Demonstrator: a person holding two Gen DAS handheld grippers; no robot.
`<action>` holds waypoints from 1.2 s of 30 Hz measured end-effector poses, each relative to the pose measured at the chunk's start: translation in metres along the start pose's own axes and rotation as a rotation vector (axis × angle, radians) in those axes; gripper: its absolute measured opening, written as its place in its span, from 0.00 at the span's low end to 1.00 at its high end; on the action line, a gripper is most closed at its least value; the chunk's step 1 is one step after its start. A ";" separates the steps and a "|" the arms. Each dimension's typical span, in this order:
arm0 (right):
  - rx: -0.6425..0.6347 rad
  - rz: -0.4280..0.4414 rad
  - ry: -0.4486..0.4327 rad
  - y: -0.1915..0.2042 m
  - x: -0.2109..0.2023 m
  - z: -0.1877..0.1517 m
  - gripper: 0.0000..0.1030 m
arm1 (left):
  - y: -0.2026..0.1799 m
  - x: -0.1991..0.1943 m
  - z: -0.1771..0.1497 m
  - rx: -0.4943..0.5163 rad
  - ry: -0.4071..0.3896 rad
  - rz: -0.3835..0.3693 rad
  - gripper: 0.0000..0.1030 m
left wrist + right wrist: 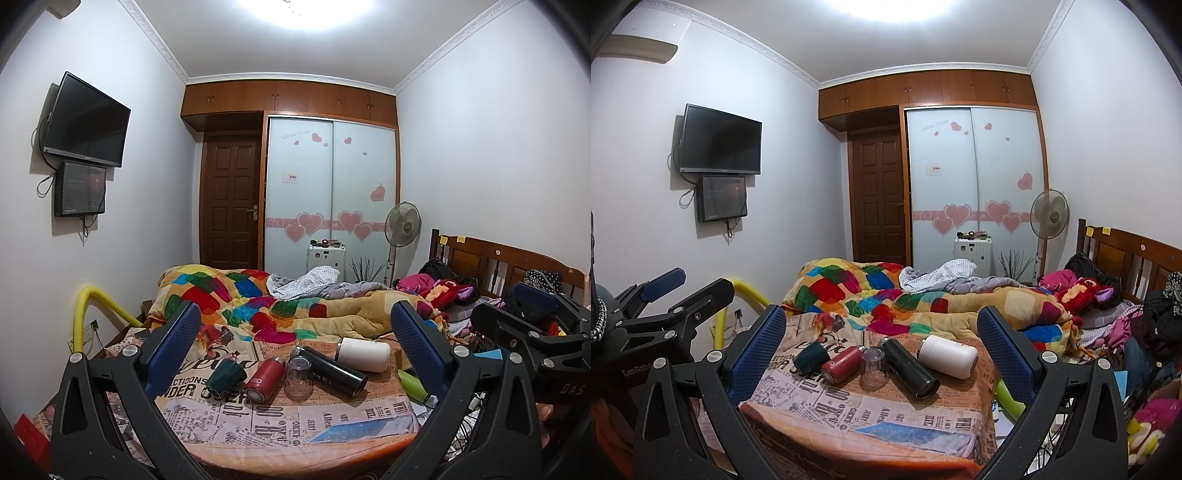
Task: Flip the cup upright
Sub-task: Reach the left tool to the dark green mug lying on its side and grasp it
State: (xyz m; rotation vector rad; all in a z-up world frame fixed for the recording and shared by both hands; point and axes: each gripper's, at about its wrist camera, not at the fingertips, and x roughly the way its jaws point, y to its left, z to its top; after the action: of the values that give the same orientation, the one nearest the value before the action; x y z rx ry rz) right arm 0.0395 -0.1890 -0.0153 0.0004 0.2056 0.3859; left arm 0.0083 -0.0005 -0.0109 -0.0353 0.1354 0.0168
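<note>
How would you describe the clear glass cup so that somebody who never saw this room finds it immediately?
Look at the newspaper-print cloth at the near end of the bed, where five vessels sit in a row. The clear glass cup is the middle one, between the red bottle and the black flask. It alone is transparent and stands upside down; the others lie sideways.

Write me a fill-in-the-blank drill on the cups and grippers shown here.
1. The green cup lies on its ____.
2. Between the red bottle and the black flask stands a clear ____.
3. The left gripper and right gripper are both ____.

Missing words: side; glass; open
</note>
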 end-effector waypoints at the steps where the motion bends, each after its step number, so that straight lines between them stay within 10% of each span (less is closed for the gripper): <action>1: 0.000 0.000 0.000 0.000 0.000 0.000 1.00 | 0.001 0.001 0.000 -0.001 0.000 0.001 1.00; 17: 0.002 -0.006 0.070 -0.005 0.031 -0.010 1.00 | 0.025 0.046 -0.018 -0.048 0.090 0.043 1.00; 26: 0.021 -0.028 0.179 -0.017 0.071 -0.030 1.00 | 0.080 0.171 -0.090 -0.021 0.427 0.152 1.00; 36: 0.065 -0.067 0.328 -0.038 0.123 -0.057 1.00 | 0.148 0.306 -0.176 -0.070 0.733 0.109 0.91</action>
State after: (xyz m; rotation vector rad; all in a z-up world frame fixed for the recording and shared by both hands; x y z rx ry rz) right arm 0.1542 -0.1802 -0.0969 -0.0063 0.5411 0.3111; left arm 0.2851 0.1456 -0.2313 -0.1035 0.8696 0.1179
